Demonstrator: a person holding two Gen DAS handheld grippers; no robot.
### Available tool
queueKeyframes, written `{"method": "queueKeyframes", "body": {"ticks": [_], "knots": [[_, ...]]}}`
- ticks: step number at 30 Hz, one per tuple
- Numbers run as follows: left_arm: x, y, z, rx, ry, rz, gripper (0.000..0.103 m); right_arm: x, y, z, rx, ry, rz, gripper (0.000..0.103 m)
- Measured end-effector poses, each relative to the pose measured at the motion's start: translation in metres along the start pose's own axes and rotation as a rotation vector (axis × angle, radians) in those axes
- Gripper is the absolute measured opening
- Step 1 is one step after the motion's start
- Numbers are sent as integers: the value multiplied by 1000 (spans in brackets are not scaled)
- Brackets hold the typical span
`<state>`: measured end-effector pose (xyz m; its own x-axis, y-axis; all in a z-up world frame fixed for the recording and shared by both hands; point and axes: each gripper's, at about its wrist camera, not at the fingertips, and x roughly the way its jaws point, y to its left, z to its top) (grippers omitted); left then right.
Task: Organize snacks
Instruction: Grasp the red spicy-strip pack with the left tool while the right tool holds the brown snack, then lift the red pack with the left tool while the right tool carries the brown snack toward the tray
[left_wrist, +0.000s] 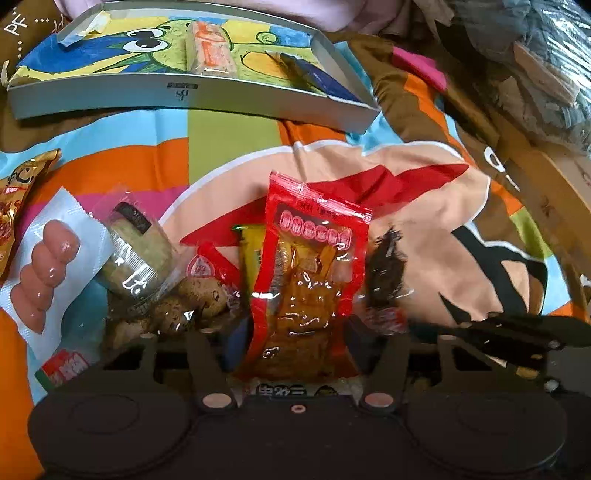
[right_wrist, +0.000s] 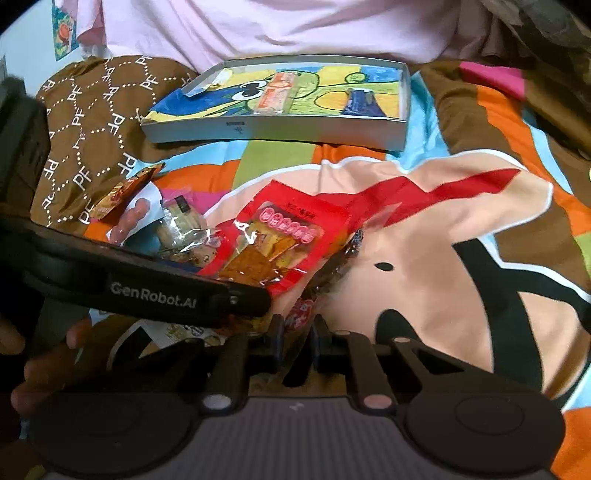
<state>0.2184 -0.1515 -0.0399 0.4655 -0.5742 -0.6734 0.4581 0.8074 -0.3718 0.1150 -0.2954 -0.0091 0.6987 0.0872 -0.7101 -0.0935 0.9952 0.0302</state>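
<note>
Snack stock, part sorted; judged early in the job.

Receiving container: grey shallow box (left_wrist: 184, 98), at 12 o'clock in both wrist views, on a cartoon-print bedcover (left_wrist: 443, 221) and well apart from the loose stock. It is lined with a frog drawing.
- Filed: one orange-and-white bar (left_wrist: 210, 48) near the middle of the box.
- One blue flat item (left_wrist: 317, 74) at the box's 3 o'clock end; whether it is a snack cannot be told.

Loose stock, heaped near the claws, still to be filed:
- Red packet (left_wrist: 306, 266) with brown pieces, on top of the heap, its lower end between the fingers of the left claw (left_wrist: 295, 332). That claw is spread either side of it, and the pads do not appear to press.
- White sausage packet (left_wrist: 48, 266), 9 o'clock of the red packet.
- Green cake in clear wrap (left_wrist: 136, 254), between those two.
- Gold packet (left_wrist: 14, 206), 10 o'clock, at the edge of the view.
- Speckled biscuits in clear wrap (left_wrist: 192, 299), under the cake.
- Dark piece in clear wrap (left_wrist: 386, 266), just beside the red packet at 3 o'clock.

Right claw (right_wrist: 298, 325): nearly pressed together, with a small red-and-white wrapper end at its tips. Whether it pinches the wrapper cannot be told.

Balance: at least six items remain outside the box, with the red packet apparently next.
</note>
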Motion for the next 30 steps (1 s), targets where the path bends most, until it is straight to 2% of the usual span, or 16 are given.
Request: {"method": "queueKeyframes", "body": {"ticks": [4,5,8,12,17,21,22,25,30], "knots": [[-5,0,-3,21,7,5,49,-8,-10,0,29,-7,13,16],[-7,-1,-4,34,5,18,42,-10,-13,0,37,-9,16,16],[-12,-5,-8,75,4,50,40,-9,-19,0,61,-1,29,16],[-12,-7,-9,84,9,52,40,-6,-18,-1,66,-1,27,18],[-6,-8,-9,61,6,53,43,4,-24,2,140,5,58,28],[0,-8,-9,53,10,66,45,15,-25,5,175,8,62,29],[0,-8,-8,48,8,67,44,16,-24,5,180,8,60,28],[-2,-9,-8,62,6,85,39,17,-24,5,187,1,68,19],[-10,-16,-9,106,-10,157,35,12,-15,4,142,-32,64,11]]}}
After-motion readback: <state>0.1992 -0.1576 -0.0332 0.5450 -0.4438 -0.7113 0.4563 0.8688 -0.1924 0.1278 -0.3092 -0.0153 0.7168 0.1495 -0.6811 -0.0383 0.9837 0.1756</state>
